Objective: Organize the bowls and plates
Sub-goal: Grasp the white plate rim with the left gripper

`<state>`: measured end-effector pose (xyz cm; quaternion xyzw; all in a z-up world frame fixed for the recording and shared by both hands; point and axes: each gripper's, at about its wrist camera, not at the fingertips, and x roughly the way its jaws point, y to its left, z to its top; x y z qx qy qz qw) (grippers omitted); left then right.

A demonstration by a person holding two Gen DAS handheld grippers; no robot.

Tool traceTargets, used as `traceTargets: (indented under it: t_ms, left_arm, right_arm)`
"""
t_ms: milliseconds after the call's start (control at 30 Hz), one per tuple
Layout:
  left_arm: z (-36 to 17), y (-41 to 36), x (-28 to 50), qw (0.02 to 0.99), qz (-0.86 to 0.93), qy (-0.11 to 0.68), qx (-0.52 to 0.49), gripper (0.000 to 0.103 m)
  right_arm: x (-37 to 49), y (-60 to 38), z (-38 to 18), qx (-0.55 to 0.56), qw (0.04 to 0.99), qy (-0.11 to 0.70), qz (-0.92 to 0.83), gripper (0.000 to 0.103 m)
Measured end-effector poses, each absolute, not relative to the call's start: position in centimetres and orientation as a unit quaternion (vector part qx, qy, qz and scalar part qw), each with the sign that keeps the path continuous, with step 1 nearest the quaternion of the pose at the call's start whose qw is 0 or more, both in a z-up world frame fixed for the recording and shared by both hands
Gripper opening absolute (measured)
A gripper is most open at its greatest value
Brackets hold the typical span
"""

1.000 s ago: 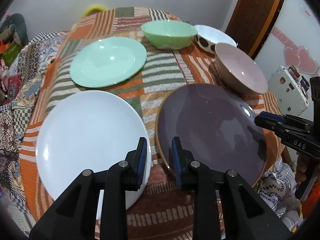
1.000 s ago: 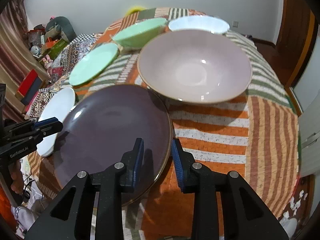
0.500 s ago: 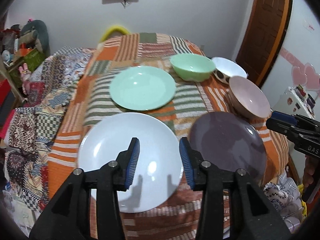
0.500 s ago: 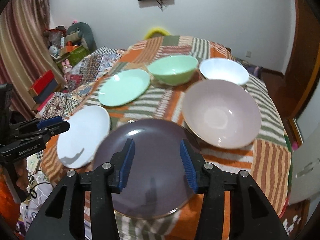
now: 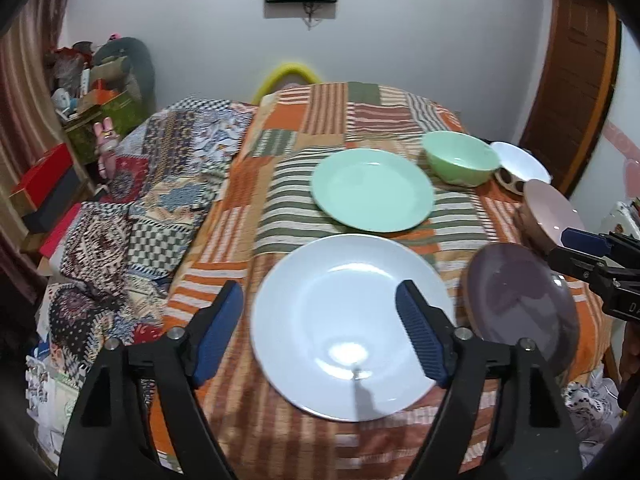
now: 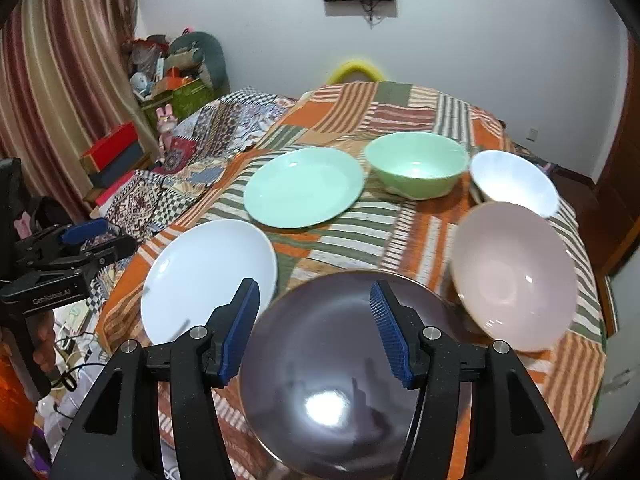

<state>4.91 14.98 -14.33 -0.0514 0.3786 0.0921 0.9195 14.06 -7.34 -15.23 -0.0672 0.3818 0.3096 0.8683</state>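
Note:
On the patchwork tablecloth lie a white plate, a green plate and a dark purple plate. Behind them stand a green bowl, a white bowl and a pink bowl. My left gripper hovers above the near part of the white plate, its jaws opening, nothing between them. My right gripper hangs over the purple plate, jaws also opening and empty. Each gripper shows at the edge of the other's view.
A patterned quilt hangs over furniture left of the table. Boxes and toys pile up by the striped curtain. A wooden door stands at the right, a yellow chair back behind the table.
Both grippers have pulled back and risen from the plates' near edges, so more of the table and room shows. Both pairs of jaws have spread from nearly shut to wide apart.

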Motion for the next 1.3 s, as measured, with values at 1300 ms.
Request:
traceTargets:
  t_ms: [1300]
  left_arm:
    - [-25.3, 21.6, 5.9, 0.854, 0.053, 0.498, -0.138, 0.043]
  right_arm:
    - [19.6, 2.0, -22.8, -0.143, 0.775, 0.507, 0.348, 0.040]
